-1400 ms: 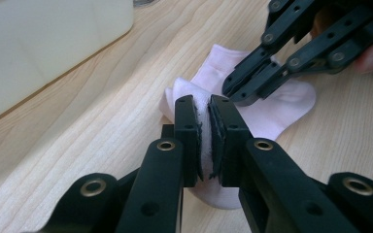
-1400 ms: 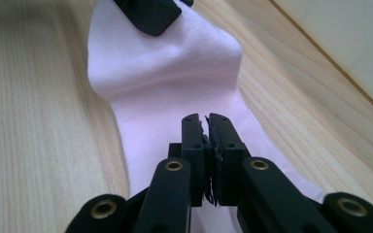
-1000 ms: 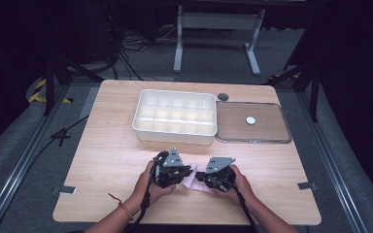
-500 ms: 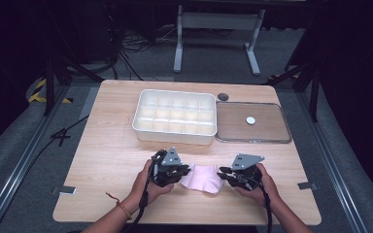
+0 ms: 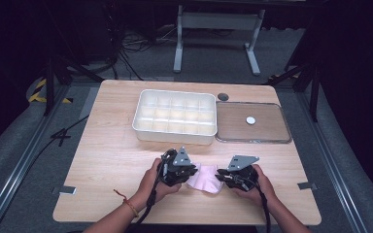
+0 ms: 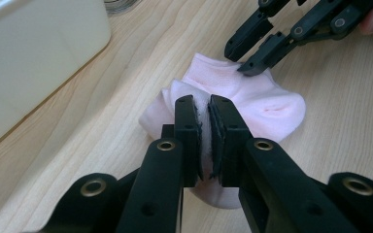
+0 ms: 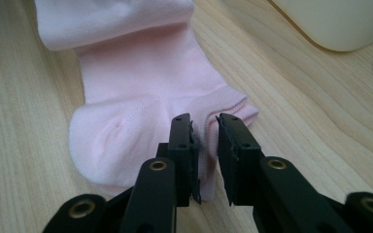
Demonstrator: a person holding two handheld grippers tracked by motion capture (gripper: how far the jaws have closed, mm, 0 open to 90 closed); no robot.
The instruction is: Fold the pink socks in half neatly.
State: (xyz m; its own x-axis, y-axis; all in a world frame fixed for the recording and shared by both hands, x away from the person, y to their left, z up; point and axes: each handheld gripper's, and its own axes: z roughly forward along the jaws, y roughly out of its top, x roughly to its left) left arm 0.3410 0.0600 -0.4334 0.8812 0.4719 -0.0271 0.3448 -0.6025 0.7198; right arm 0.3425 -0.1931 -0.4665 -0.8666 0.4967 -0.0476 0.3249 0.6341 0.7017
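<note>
A small pink sock (image 5: pixel 204 177) lies flat on the wooden table (image 5: pixel 111 160) between my two grippers. My left gripper (image 5: pixel 190 175) is shut on a fold of the sock (image 6: pixel 262 99) at its near end; in the left gripper view the white-pink fabric is pinched between the jaws of that gripper (image 6: pixel 204 104). My right gripper (image 5: pixel 220 177) sits at the sock's opposite end. Its jaws stand a little apart over the cuff edge of the sock (image 7: pixel 141 87), with that gripper (image 7: pixel 205 121) just above the fabric. The right gripper (image 6: pixel 243 58) touches the far edge of the sock.
A white compartment tray (image 5: pixel 175 134) stands behind the grippers at mid-table, its wall close by (image 6: pixel 29 58) (image 7: pixel 345 24). A clear flat lid (image 5: pixel 252 140) with a small white disc (image 5: pixel 250 120) lies to its right. A dark round cap (image 5: pixel 223 96) sits behind.
My right gripper moved right, away from the left one, and the pink sock now lies spread between them. The left gripper stayed in place, holding the sock.
</note>
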